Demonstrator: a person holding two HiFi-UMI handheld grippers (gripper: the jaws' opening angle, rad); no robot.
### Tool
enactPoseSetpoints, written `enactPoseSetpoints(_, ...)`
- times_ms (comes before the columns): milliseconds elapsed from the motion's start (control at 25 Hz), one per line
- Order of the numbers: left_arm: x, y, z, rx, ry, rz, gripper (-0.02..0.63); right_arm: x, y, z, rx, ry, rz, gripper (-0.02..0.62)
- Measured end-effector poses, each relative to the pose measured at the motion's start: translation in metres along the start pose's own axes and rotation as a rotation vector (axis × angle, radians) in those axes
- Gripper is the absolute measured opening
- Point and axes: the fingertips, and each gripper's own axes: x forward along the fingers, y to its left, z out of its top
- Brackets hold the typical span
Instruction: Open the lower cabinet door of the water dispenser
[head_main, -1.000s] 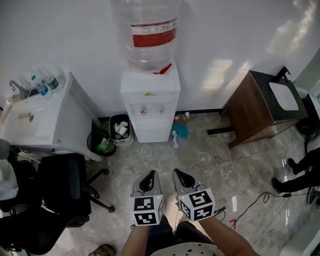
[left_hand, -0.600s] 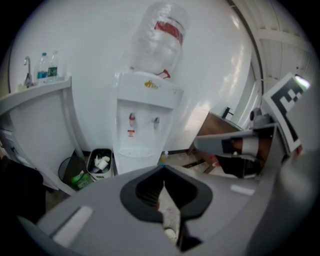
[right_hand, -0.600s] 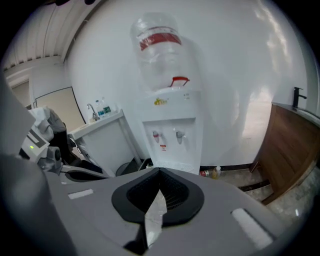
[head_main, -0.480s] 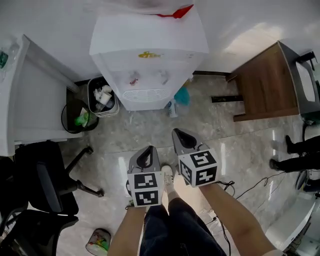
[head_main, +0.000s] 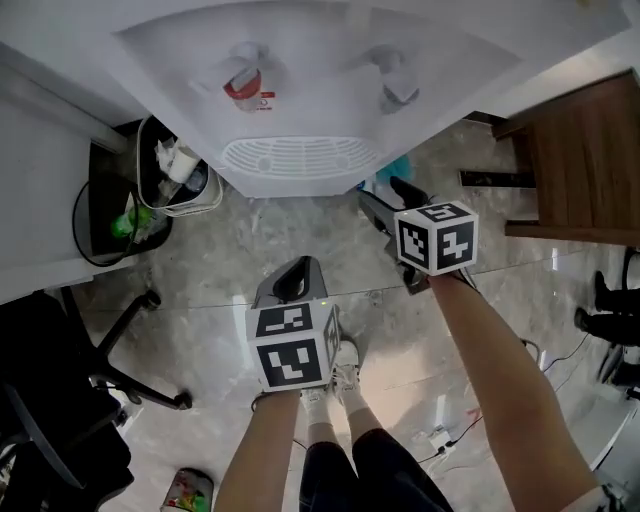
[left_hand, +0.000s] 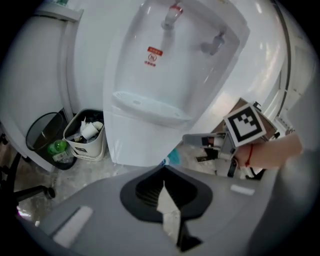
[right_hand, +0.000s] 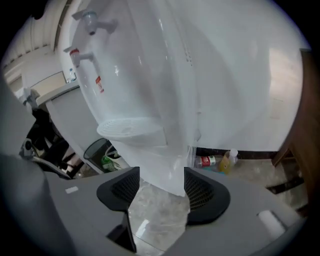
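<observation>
The step in hand looks like the approach, since neither claw touches the water dispenser (head_main: 300, 90) yet. The right claw (right_hand: 159, 186) is opening. Its jaws are spread, with only bare floor (right_hand: 157, 215) between them. Just ahead of its tips and a little above stands the dispenser's lower front corner, under the drip tray (head_main: 298, 155). The left claw (left_hand: 163, 186) is pressed together and holds nothing. It hangs behind the right claw, on that claw's left. The lower cabinet door (left_hand: 137, 142) stands straight ahead of the left claw and well apart from it, a plain white panel below the tray. No view shows a handle or finger recess on that panel, and I cannot tell which edge is hinged.

Being spread and nearer, the right claw seems the one meant to do the work. The next move probably calls for bringing it forward and lower, to the door's free edge. There it would need to find a lip or gap, slip one jaw behind it and pinch. The pull should then follow an outward arc around the hinge rather than a straight line, so the thin edge does not slip out.
</observation>
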Motion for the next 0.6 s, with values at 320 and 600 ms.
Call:
enactPoseSetpoints(320,0.047,0.017,-0.007,-0.024,0.004,0.019,0.006,0.050,-0.028,0.009,-0.174,0.010,-0.011,0.288)
enactPoseSetpoints(600,0.047,0.017,-0.011,-0.065,-0.006,0.010,0.006,0.045,-0.022,0.003,-0.138,-0.007,-0.037,0.273)
